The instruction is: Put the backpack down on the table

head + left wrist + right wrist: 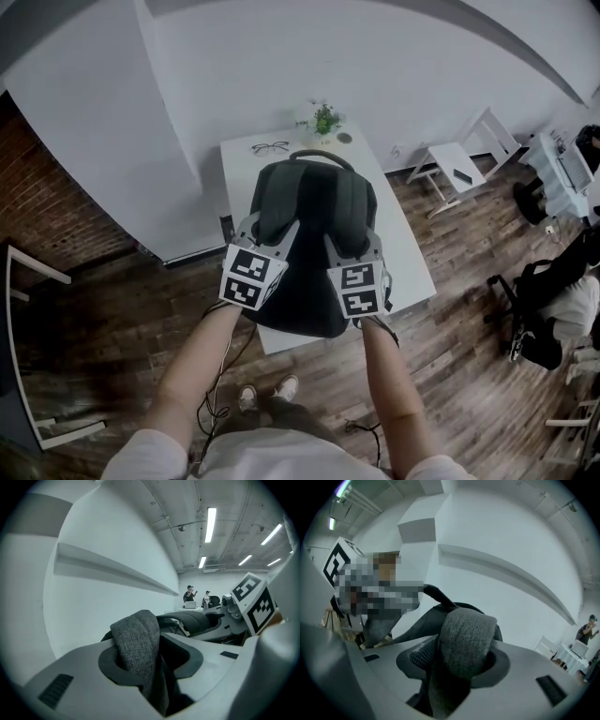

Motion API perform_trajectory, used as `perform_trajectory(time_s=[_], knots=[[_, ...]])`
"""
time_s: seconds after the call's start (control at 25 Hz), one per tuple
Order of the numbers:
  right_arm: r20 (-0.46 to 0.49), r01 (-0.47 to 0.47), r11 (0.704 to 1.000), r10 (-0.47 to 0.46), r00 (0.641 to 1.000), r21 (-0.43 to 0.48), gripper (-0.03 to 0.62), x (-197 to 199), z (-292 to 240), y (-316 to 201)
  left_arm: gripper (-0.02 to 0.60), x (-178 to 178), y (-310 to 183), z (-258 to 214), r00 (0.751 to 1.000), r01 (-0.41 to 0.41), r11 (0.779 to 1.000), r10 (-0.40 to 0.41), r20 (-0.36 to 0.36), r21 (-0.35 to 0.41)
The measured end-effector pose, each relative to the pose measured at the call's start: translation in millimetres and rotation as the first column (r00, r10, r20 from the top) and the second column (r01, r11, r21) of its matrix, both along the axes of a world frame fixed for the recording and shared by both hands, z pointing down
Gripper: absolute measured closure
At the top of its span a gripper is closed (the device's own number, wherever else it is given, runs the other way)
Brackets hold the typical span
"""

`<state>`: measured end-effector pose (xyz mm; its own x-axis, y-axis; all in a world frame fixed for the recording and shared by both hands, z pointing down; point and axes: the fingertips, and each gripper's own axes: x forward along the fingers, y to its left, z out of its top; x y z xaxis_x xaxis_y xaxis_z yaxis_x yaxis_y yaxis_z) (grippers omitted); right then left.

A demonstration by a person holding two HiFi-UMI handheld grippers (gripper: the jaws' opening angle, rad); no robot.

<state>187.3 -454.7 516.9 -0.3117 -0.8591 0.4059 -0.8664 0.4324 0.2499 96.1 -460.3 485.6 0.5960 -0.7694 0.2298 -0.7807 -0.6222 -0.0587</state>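
- We are looking down on the backpack [309,258], which is lying along the table [405,246] with its back panel up. Its long axis is running from the near edge toward the far edge.
- The carry handle [314,155] is pointing at the far edge. The bottom of the bag is sitting close to the near edge, right below both tools.
- The bag is lying ahead of and under the grippers, so the way out for both is back toward us, over the near edge.
- The left gripper [152,663] is standing part open around the left strap [136,639]. The strap is leaning on one pad, and a dark gap is showing at the other, so we are reading it as let go, not pinched.
- The right gripper [452,660] is standing wider, with the right strap [466,634] passing up between its jaws. The strap is thick and nearly fills the opening, but we are judging that nothing is squeezing it.
- Both hands are equally near, one at each strap, side by side above the lower half of the bag.
- We are judging the bag as already set down. What remains is drawing each tool clear without the strap loops snagging a jaw and dragging the bag off the near edge.
- Glasses [270,147] and a small plant [324,119] are sitting by the far edge, just beyond the handle and clear of the bag.
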Motion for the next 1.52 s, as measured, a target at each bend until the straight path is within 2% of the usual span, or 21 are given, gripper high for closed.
perform_trajectory(time_s=[0.12,0.28,0.44,0.72,0.92,1.12,1.16,1.24,1.36,1.52], knots=[[-0.042,-0.024,0.999,0.023,0.999,-0.035,0.374,11,22,-4,0.418,-3,-8,16,1.0,0.016,0.999,-0.015,0.009,-0.037],[-0.061,-0.045,0.997,0.042,0.997,-0.062,0.361,20,32,-5,0.359,-10,-20,37,0.997,0.057,0.997,-0.054,0.048,-0.057],[-0.009,-0.087,0.996,0.087,0.996,-0.021,0.358,37,20,-7,0.333,-22,-22,45,0.993,0.107,0.993,-0.104,0.05,-0.054],[-0.036,-0.083,0.996,0.082,0.996,-0.025,0.355,38,21,4,0.318,-21,-10,49,0.993,0.106,0.993,-0.103,0.059,-0.052],[-0.02,-0.089,0.996,0.088,0.996,-0.019,0.355,31,18,18,0.318,-25,4,44,0.994,0.097,0.994,-0.095,0.057,-0.045],[-0.033,-0.1,0.995,0.1,0.994,0.002,0.355,29,6,35,0.319,-30,15,39,0.994,0.103,0.994,-0.101,0.038,-0.048],[-0.034,-0.101,0.995,0.101,0.994,0.006,0.359,28,3,40,0.329,-32,19,37,0.994,0.104,0.994,-0.102,0.034,-0.046],[-0.033,-0.1,0.995,0.1,0.994,0.009,0.428,23,-4,51,0.395,-35,29,33,0.994,0.106,0.993,-0.105,0.023,-0.042],[-0.047,-0.09,0.996,0.09,0.995,0.006,0.489,11,-5,69,0.466,-39,46,30,0.995,0.102,0.994,-0.102,0.007,-0.031],[0.001,-0.088,0.995,0.088,0.996,-0.042,0.544,-8,-2,91,0.542,-50,64,24,0.995,0.093,0.996,-0.092,0.024,-0.009]])
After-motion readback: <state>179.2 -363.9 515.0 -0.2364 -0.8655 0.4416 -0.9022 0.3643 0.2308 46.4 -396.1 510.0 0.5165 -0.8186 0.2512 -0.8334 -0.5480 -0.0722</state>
